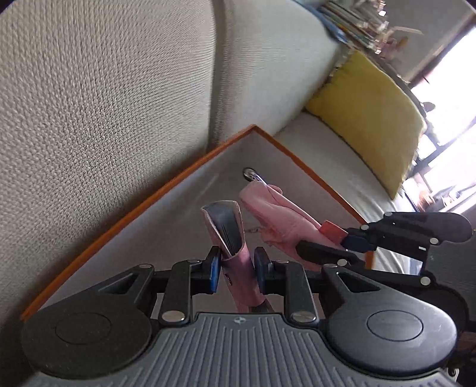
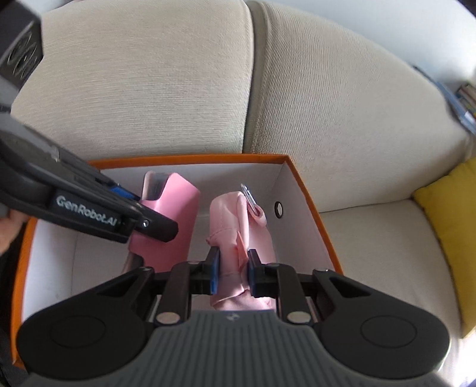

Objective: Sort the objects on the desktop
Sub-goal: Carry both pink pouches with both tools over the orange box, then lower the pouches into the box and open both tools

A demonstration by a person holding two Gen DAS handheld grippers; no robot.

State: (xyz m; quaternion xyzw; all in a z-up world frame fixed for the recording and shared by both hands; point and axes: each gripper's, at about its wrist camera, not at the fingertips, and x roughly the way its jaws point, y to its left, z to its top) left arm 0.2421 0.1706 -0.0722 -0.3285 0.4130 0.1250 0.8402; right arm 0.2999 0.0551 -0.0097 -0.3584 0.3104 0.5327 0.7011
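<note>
An orange-rimmed box with a white inside [image 2: 300, 190] sits on a beige sofa; it also shows in the left wrist view [image 1: 154, 190]. My left gripper [image 1: 236, 269] is shut on a pink case with a dark opening [image 1: 229, 232], held inside the box; the case also shows in the right wrist view [image 2: 175, 214]. My right gripper [image 2: 232, 268] is shut on a pink fabric pouch [image 2: 238, 223] with a metal clip, held inside the box beside the case. The pouch [image 1: 279, 214] and right gripper [image 1: 351, 241] show in the left wrist view.
Beige sofa back cushions [image 2: 148, 74] rise right behind the box. A yellow cushion [image 1: 369, 113] lies on the seat to the right, also in the right wrist view [image 2: 449, 214]. Shelves with books [image 1: 354, 20] and a bright window stand beyond.
</note>
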